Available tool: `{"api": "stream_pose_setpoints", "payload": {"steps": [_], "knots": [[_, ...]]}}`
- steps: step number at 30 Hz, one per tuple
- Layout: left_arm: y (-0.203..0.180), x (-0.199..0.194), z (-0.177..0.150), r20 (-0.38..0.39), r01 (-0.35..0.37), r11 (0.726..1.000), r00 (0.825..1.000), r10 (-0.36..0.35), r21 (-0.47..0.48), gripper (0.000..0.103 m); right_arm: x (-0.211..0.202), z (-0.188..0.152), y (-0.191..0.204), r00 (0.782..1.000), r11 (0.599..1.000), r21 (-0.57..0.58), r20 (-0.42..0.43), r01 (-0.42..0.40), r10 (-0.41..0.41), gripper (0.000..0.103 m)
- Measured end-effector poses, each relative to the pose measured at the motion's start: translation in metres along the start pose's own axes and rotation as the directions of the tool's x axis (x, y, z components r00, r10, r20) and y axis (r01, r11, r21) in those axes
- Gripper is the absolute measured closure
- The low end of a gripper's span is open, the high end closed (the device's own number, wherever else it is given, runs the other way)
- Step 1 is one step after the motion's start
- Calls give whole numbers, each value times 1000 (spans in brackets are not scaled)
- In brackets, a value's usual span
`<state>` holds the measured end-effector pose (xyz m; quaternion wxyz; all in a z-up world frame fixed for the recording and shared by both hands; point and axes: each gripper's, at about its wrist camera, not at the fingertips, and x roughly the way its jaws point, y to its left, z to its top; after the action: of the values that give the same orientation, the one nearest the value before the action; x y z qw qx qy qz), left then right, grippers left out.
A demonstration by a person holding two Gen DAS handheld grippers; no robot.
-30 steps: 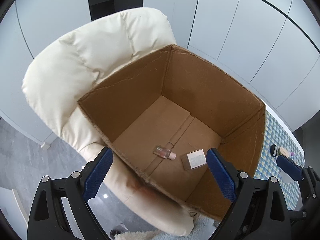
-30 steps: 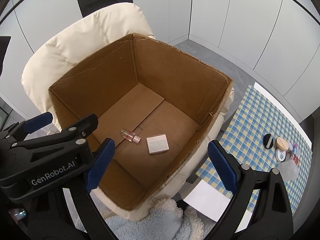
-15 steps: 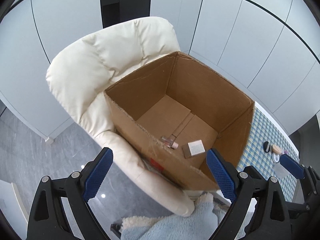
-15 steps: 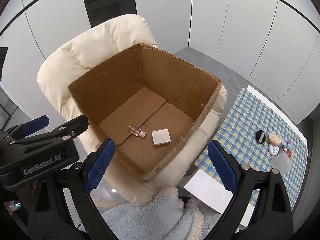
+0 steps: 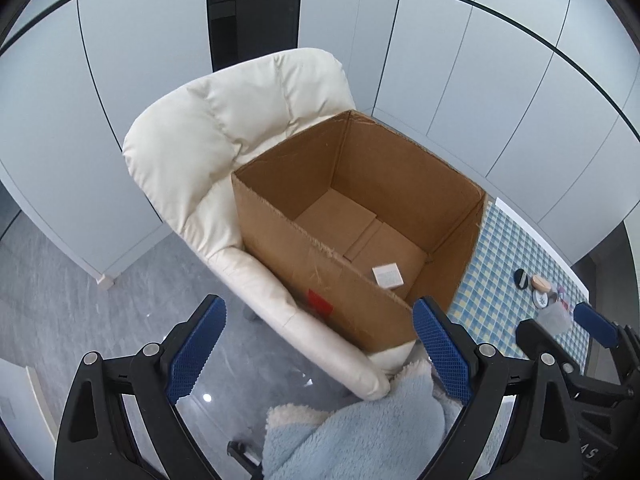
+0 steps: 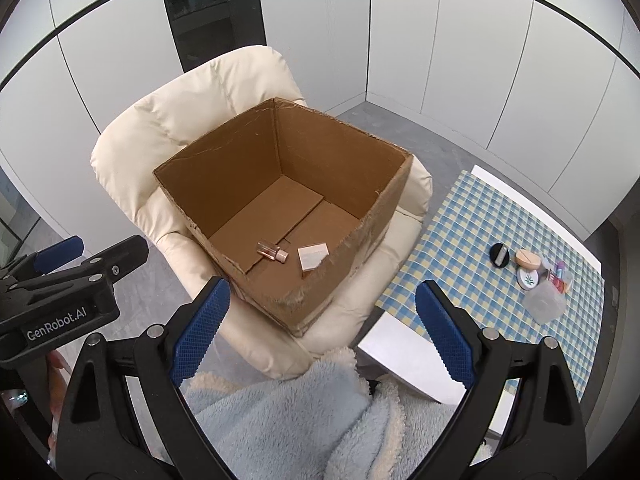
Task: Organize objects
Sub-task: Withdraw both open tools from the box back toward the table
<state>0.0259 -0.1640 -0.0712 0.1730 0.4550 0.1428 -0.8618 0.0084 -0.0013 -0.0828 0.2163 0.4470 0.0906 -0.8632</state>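
Note:
An open cardboard box [image 6: 360, 240] [image 5: 320, 276] stands on a cream armchair [image 6: 224, 92] [image 5: 224, 120]. Inside it lie a small clear bottle with a pink cap [image 6: 273, 251] and a small white carton [image 6: 313, 256] [image 5: 387, 276]; the box's near wall hides the bottle in the left wrist view. My left gripper [image 5: 316, 352] is open and holds nothing, back from the box's near corner. My right gripper [image 6: 322, 330] is open too, above the chair's front edge. Small cosmetics [image 6: 528, 270] [image 5: 540, 288] sit at the far end of a checked tablecloth.
A table with a blue and yellow checked cloth [image 6: 460, 240] [image 5: 512, 248] stands right of the chair. A light blue fleece sleeve [image 6: 288, 416] [image 5: 352, 428] fills the bottom of both views. White cabinet panels [image 6: 400, 40] line the walls behind; grey floor [image 5: 80, 292] lies to the left.
Both grippers have pulled back and up from the box, so it looks smaller and farther. In the left wrist view the box's near wall now hides the bottle. Both stayed open.

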Motion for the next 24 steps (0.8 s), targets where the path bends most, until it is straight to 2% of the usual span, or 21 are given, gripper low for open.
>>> {"api": "stream_pose_setpoints", "payload": {"steps": [16, 24], "knots": [[-4, -32, -45, -20, 42, 998, 999, -41, 48, 8, -59, -44, 5, 999, 999, -5, 34, 40, -40, 7], [-7, -52, -63, -11, 64, 995, 998, -63, 76, 8, -77, -73, 8, 999, 999, -6, 19, 43, -43, 7]]}}
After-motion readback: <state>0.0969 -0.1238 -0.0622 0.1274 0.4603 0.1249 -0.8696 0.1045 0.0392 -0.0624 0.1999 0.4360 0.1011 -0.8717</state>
